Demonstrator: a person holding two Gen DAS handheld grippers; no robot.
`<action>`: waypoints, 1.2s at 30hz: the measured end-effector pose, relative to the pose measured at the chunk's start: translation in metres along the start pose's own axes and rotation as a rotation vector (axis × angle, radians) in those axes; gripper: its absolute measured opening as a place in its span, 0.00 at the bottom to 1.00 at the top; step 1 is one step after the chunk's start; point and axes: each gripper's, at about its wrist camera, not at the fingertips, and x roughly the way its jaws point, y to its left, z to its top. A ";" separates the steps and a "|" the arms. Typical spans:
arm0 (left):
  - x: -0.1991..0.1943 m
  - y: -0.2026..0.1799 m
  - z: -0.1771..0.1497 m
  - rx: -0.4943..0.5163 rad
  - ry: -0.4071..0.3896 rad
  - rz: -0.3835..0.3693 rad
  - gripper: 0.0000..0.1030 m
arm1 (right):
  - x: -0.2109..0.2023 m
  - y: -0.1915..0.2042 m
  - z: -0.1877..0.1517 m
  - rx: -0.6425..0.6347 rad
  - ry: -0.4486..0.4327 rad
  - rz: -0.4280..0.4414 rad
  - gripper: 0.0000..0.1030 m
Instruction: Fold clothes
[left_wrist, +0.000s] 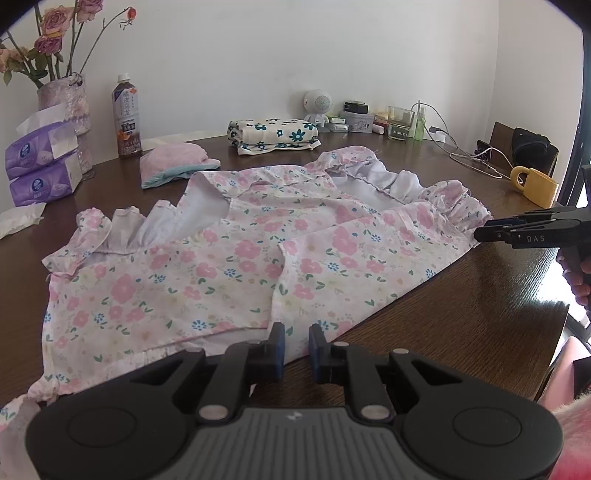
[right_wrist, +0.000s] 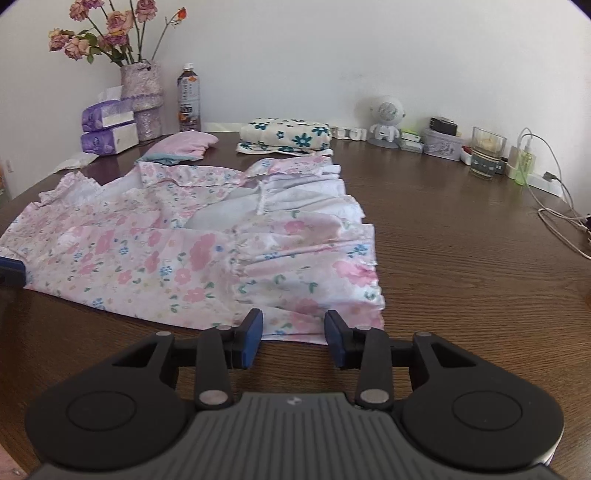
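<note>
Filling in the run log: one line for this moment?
stage: pre-fold | garment: floral dress flat on table | left gripper: open, empty | right gripper: open, empty

The letters "DAS" stand in white on the black side of the right tool, at the right edge of the left wrist view. The far-left bottle carries a label in Chinese characters, too small to read surely.

Soft daylight comes in from the right and shines on the brown desk. Both pictures bend at the edges, with dark corners. The right one looks a little blurry.
</note>
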 end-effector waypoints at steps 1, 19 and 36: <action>0.000 0.000 0.000 0.000 -0.001 0.000 0.13 | 0.000 -0.004 0.000 0.013 0.002 -0.009 0.35; -0.002 -0.024 0.019 0.062 -0.090 -0.073 0.14 | -0.023 0.021 0.021 -0.014 -0.109 0.100 0.35; 0.032 -0.050 0.019 0.156 -0.016 -0.077 0.14 | 0.016 0.120 0.016 -0.265 -0.018 0.290 0.34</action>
